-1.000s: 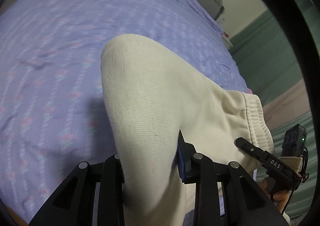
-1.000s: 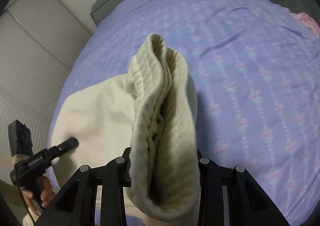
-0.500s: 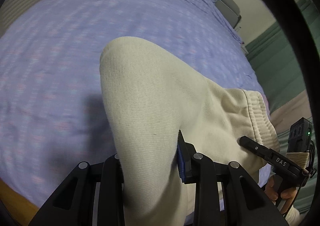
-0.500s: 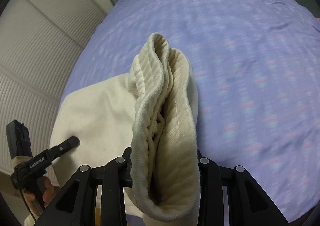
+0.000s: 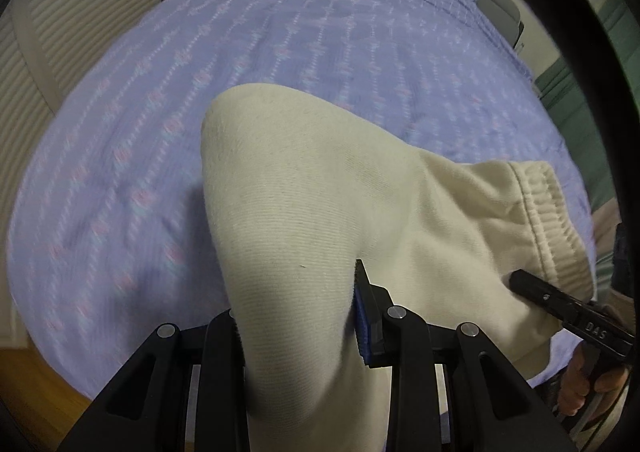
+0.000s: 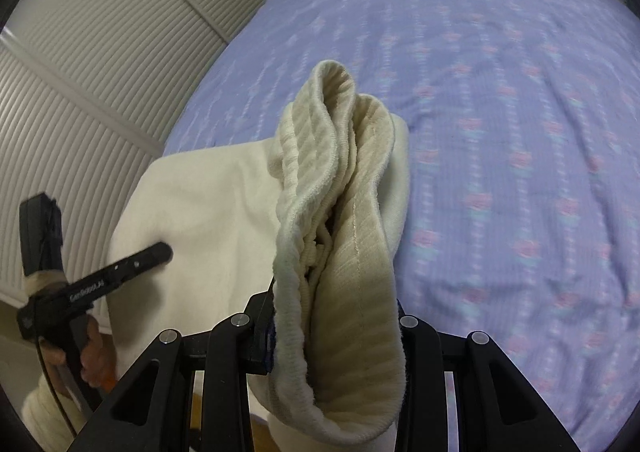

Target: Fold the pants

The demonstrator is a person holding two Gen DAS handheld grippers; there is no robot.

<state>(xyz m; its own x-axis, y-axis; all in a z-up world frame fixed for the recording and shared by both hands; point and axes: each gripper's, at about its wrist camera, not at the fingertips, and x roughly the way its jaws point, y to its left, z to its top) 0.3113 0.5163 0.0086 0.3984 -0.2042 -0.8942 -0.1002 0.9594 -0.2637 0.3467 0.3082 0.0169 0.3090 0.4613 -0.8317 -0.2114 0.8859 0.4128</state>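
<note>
Pants [image 5: 320,191] hung above the bed [image 5: 280,51], bunched between both grippers. Left gripper [image 5: 296,316] had its fingers clamped on a plain fold; right gripper [image 6: 336,332] had its fingers pinched on the ribbed waistband [image 6: 340,171]. Thick layers in the right grip could slip out, and blur suggested quick travel, which would worsen that. Their long axis seemingly ran gripper to gripper, waistband end at the right; legs were hidden.

Pants [image 5: 320,211] run off bottom edge in both views; legs unseen. Cloth covers left hand-held gripper [image 5: 298,316] pads and right hand-held gripper [image 6: 336,332] pads. Bed [image 5: 120,211] pattern motion-blurred. Hand [image 5: 584,380] cut by lens rim.
</note>
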